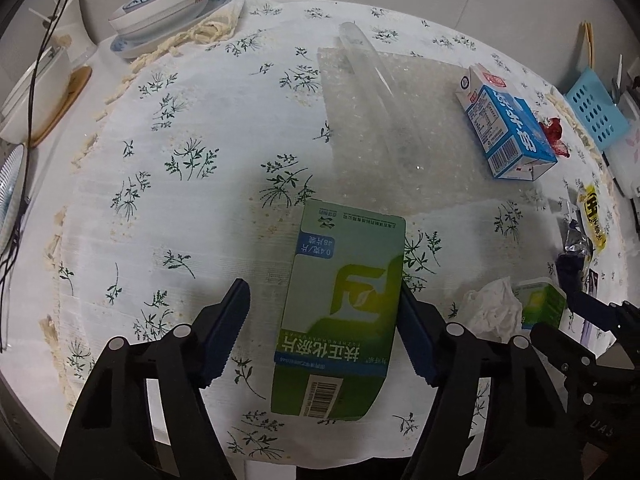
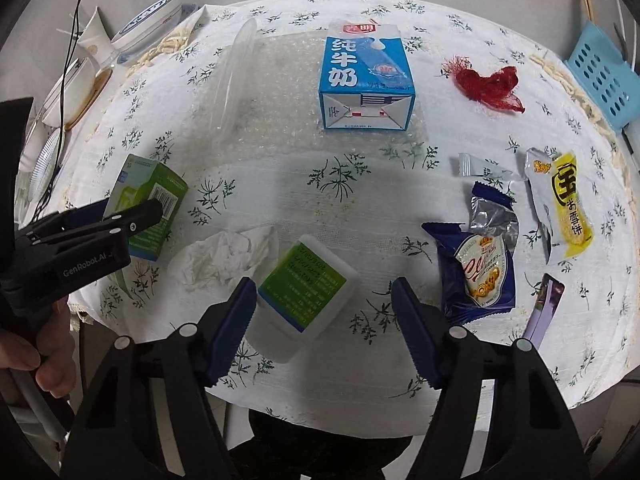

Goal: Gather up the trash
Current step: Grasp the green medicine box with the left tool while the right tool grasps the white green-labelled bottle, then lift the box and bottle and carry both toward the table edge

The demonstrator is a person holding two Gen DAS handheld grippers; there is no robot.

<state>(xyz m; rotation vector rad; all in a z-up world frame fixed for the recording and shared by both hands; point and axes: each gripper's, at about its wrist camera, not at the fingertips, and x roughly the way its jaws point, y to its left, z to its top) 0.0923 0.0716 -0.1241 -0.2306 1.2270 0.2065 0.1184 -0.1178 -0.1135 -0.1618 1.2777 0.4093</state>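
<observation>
green box (image 1: 340, 308), lying flat, barcode end nearest

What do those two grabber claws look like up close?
Both grippers, the left gripper and the right gripper, are matte black plastic, with angular arms that have triangular cut-outs and round silver rivets. The jaws carry dark blue pads with saw-toothed edges. In the right wrist view, white lettering reading GenRobot.AI runs along the left gripper's body.

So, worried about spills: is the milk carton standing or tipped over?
Tipped over: the milk carton lies on its side, folded base facing the camera.
</observation>
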